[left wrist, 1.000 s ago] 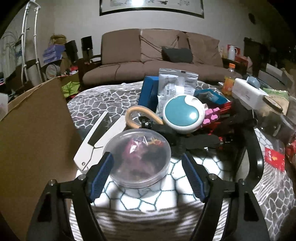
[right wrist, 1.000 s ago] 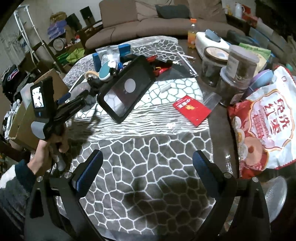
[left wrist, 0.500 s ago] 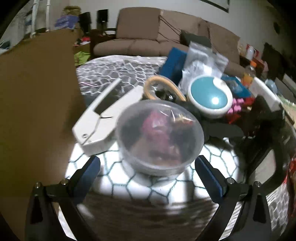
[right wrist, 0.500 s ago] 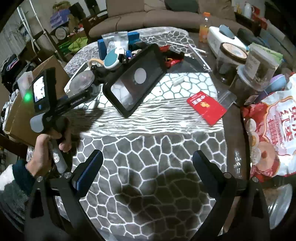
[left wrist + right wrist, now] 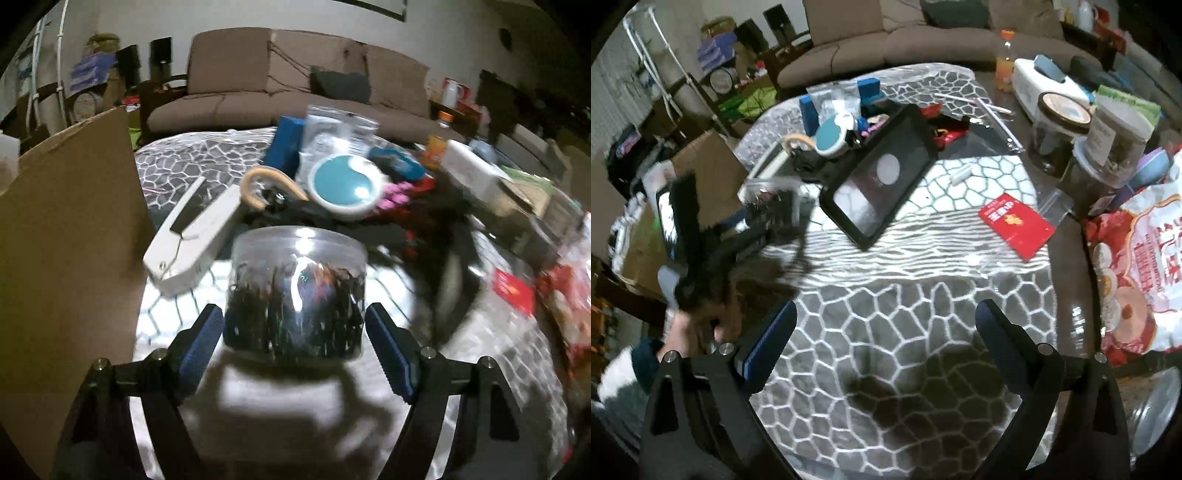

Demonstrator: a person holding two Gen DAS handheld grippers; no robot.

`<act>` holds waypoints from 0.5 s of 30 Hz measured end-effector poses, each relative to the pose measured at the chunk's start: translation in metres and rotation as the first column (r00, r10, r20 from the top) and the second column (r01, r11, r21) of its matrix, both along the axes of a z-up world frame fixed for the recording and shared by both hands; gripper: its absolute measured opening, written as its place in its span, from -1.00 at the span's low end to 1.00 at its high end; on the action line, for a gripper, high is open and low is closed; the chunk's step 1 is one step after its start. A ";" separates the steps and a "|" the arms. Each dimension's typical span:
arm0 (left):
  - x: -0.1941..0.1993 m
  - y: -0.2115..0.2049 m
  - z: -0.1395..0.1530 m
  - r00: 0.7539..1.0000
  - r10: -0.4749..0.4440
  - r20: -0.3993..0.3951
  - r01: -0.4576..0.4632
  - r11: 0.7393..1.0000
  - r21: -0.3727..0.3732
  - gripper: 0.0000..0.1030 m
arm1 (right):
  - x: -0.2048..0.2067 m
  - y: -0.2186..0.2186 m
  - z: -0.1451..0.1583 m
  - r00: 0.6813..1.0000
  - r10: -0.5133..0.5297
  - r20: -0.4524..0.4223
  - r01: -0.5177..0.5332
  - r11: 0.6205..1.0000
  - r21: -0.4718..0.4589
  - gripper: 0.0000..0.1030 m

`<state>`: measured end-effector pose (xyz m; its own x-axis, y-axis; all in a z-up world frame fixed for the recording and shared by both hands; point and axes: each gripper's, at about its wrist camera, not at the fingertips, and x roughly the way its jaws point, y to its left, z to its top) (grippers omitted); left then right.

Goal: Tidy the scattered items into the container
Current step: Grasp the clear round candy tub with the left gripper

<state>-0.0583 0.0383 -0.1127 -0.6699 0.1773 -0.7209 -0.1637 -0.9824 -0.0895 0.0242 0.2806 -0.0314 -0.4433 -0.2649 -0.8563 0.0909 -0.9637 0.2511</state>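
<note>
Left wrist view shows my left tongs [image 5: 295, 328] closing on the clear jar [image 5: 297, 288], so I should squeeze evenly and keep it upright; my right tongs [image 5: 886, 332] hang open, empty.

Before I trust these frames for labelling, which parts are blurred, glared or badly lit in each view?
Left wrist view: motion blur smears the table clutter; a bright glare streak crosses the clear jar between the closing left gripper; the cardboard box stays fairly sharp; fisheye corners are black. Right wrist view: the person's hand and its tool are smeared; the red packet is sharp; lamp glare lies on the tablecloth.
</note>
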 end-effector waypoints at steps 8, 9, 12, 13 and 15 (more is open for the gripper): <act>0.070 -0.013 -0.007 0.981 -0.128 0.143 0.124 0.992 0.039 0.44 | -0.003 0.000 -0.004 0.999 -0.017 0.039 0.022 0.993 -0.113 0.89; 0.079 -0.014 -0.007 0.977 -0.152 0.151 0.145 0.988 0.053 0.32 | -0.004 -0.003 -0.005 0.999 -0.012 0.044 0.017 0.992 -0.122 0.89; 0.101 -0.011 -0.002 0.960 -0.237 0.149 0.226 0.970 0.087 0.28 | -0.006 -0.015 -0.012 0.998 0.008 0.061 0.000 0.992 -0.125 0.89; 0.102 -0.010 -0.001 0.958 -0.249 0.142 0.241 0.968 0.076 0.28 | -0.006 -0.019 -0.014 0.998 0.017 0.064 -0.009 0.993 -0.117 0.89; 0.104 -0.009 0.002 0.953 -0.274 0.130 0.269 0.962 0.057 0.28 | -0.008 -0.029 -0.019 0.997 0.033 0.068 -0.027 0.995 -0.099 0.89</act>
